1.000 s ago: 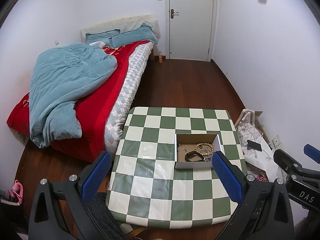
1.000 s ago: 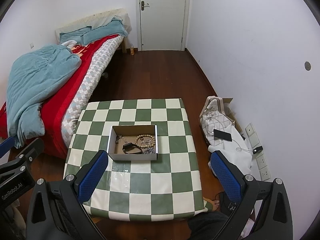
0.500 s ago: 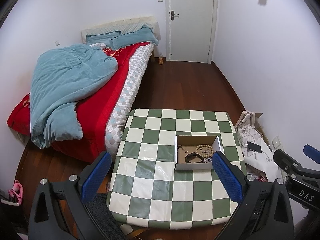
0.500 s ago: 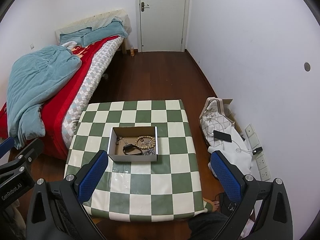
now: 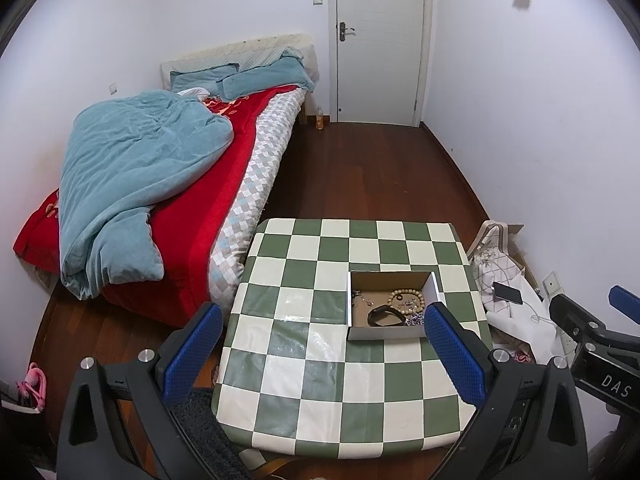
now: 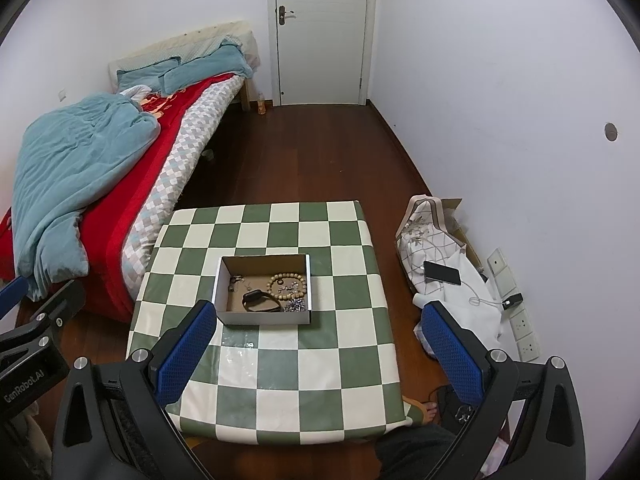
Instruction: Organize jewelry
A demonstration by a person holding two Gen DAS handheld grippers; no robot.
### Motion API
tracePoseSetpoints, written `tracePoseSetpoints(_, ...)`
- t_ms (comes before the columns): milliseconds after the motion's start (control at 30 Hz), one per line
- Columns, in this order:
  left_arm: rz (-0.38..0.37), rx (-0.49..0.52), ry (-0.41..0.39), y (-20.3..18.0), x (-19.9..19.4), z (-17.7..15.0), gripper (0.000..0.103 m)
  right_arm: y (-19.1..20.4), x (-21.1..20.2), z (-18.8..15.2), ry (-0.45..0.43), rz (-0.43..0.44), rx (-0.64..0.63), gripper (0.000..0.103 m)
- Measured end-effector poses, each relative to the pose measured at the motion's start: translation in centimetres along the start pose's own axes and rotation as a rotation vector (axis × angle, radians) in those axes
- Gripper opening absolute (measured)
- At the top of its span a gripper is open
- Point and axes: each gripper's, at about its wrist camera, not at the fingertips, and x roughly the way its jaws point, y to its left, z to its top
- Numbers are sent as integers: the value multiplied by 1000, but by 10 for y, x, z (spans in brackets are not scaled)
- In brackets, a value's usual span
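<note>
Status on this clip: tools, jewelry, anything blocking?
Left tool open, empty, above table. Right tool open, empty. Jewelry all in box: beads, black band. Nothing blocking.

In the open cardboard box [image 6: 264, 288], the silvery tangle of small jewelry [image 6: 295, 305] at its five o'clock corner is too small to identify. The box's near wall hides part of its floor. At six o'clock, the frame edge cuts off the person's dark trouser leg [image 6: 416, 454].
</note>
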Motion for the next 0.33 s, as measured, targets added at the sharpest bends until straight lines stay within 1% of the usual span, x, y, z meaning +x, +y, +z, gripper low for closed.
tracePoseSetpoints(333,-3,-1,-9,-2,-3,1,103,-2,-2,-3,-3,1,4,103)
